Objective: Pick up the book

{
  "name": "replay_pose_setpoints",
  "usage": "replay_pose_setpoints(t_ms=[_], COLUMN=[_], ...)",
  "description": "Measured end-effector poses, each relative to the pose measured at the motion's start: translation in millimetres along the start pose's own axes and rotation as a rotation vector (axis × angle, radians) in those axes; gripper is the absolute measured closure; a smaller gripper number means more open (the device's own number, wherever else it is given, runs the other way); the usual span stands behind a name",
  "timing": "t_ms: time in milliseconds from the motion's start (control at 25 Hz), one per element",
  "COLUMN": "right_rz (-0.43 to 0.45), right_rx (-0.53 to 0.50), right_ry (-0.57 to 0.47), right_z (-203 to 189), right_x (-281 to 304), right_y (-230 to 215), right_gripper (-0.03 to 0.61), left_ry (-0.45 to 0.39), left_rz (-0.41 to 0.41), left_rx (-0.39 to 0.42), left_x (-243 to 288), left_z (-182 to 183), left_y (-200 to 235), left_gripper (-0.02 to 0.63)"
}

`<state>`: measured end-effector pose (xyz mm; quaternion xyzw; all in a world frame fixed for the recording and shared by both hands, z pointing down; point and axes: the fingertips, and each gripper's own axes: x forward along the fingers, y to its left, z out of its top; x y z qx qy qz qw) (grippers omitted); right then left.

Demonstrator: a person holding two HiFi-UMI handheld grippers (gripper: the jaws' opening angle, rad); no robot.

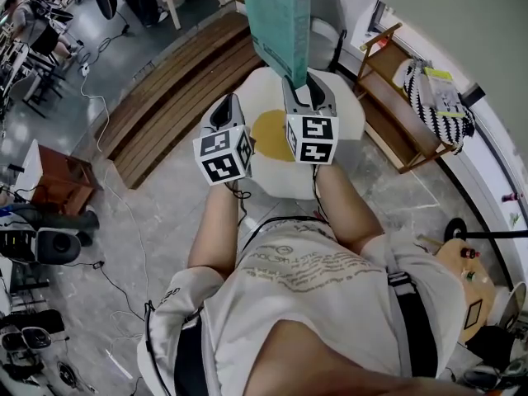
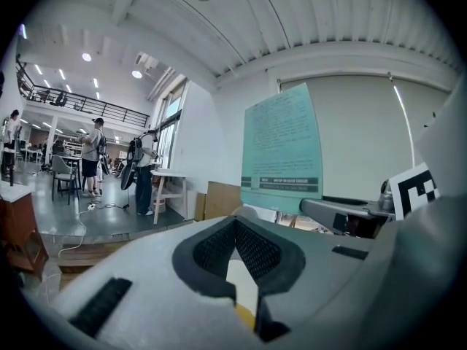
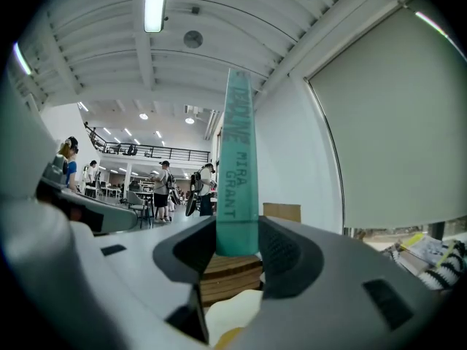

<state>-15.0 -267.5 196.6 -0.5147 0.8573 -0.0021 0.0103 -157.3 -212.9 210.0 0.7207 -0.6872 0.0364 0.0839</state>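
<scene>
Teal book held upright above the round white table.
The right gripper clamps the book's bottom edge between its jaws, the book rising to twelve o'clock; the left gripper, at its nine o'clock, seems closed tip to tip, holding nothing.
</scene>
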Motion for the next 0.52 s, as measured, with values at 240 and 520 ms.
replay_pose_setpoints(t_ms=[240, 520], right_rz=[0.000, 0.006], right_rx=[0.005, 0.005], right_ry=[-0.023, -0.045], right_z=[6, 16], right_x=[-8, -17], right_y=[4, 12], right_gripper=[0.391, 0.391], left_ry=[-0.019, -0.035], left_rz=[-0.007, -0.027], left_rx=[0.007, 0.023], left_x=[-11, -21], left_z=[5, 12], left_y=[-1, -5], left_gripper=[0.594, 0.594])
